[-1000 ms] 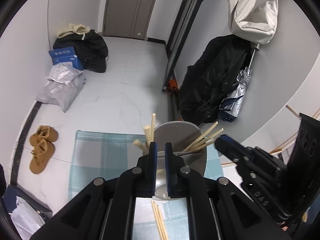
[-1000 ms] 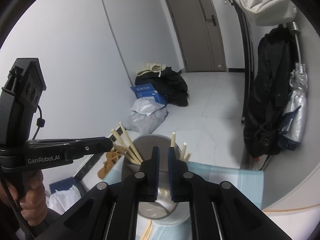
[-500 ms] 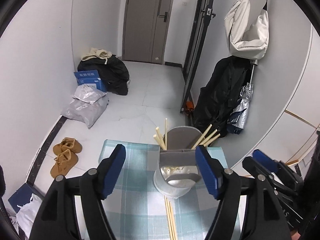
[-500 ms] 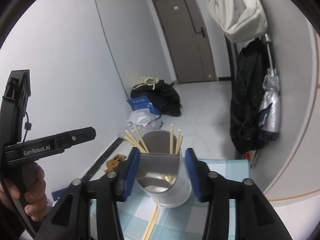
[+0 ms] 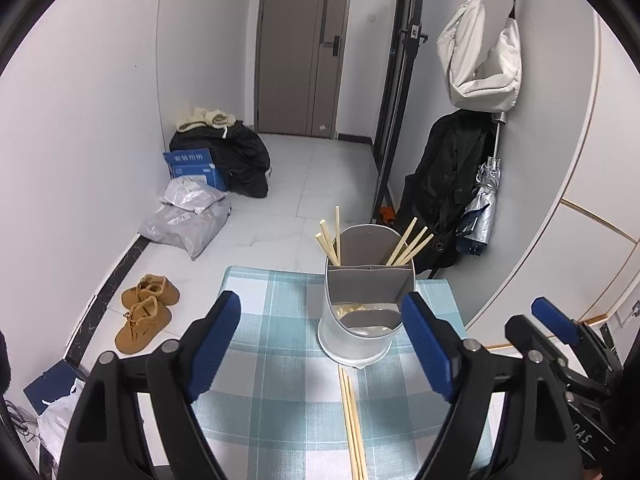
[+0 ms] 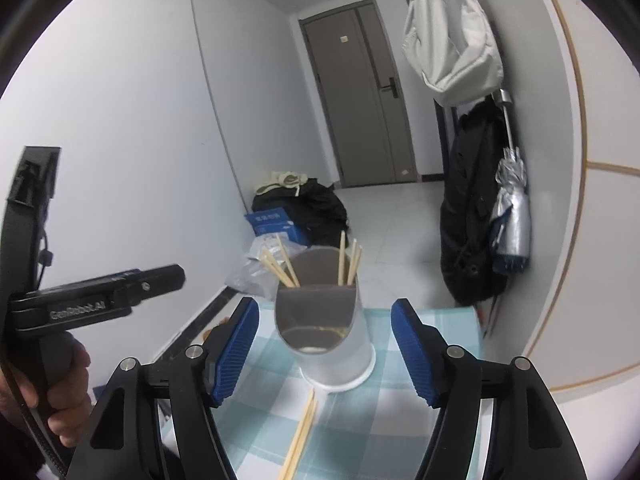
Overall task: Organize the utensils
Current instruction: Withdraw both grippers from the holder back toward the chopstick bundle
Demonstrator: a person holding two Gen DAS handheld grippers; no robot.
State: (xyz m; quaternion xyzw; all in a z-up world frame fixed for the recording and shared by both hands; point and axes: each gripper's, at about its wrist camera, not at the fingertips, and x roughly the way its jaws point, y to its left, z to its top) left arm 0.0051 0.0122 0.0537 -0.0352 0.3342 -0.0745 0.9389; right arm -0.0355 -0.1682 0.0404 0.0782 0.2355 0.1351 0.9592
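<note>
Both tongs had changed state within the last second. A second earlier each pair stood pressed together directly over the utensil holder [image 5: 362,312]; at the moment of inspection the left tongs [image 5: 320,348] and the right tongs [image 6: 324,350] were spread wide and widening further, with nothing pinched in either. Seen from each wrist camera, the holder appeared between the blue pads but farther off than them, and no pad touched it. Both tongs also sat farther back from the holder than before, so that more of the checked cloth [image 5: 264,320] on the desk showed in front of them.

The holder stood upright on the cloth, towards its far end. Its rear compartment held two groups of chopsticks, one leaning left [image 5: 330,236] and one leaning right [image 5: 408,246]. More pale sticks lay low in the front compartment, partly hidden by its wall. A loose set of chopsticks [image 5: 352,424] lay flat on the cloth just in front of the holder's base, its far ends close to or touching that base; which of the two could not be determined.

Judgement: the release and withdrawal indicate a deposit into the holder had just been completed. The task was not finished, as the chopsticks on the cloth were yet to be collected. The left tongs, lying nearly in line with them, seemed better placed for that pick. The thin sticks lying flat would likely prove awkward to grip.
</note>
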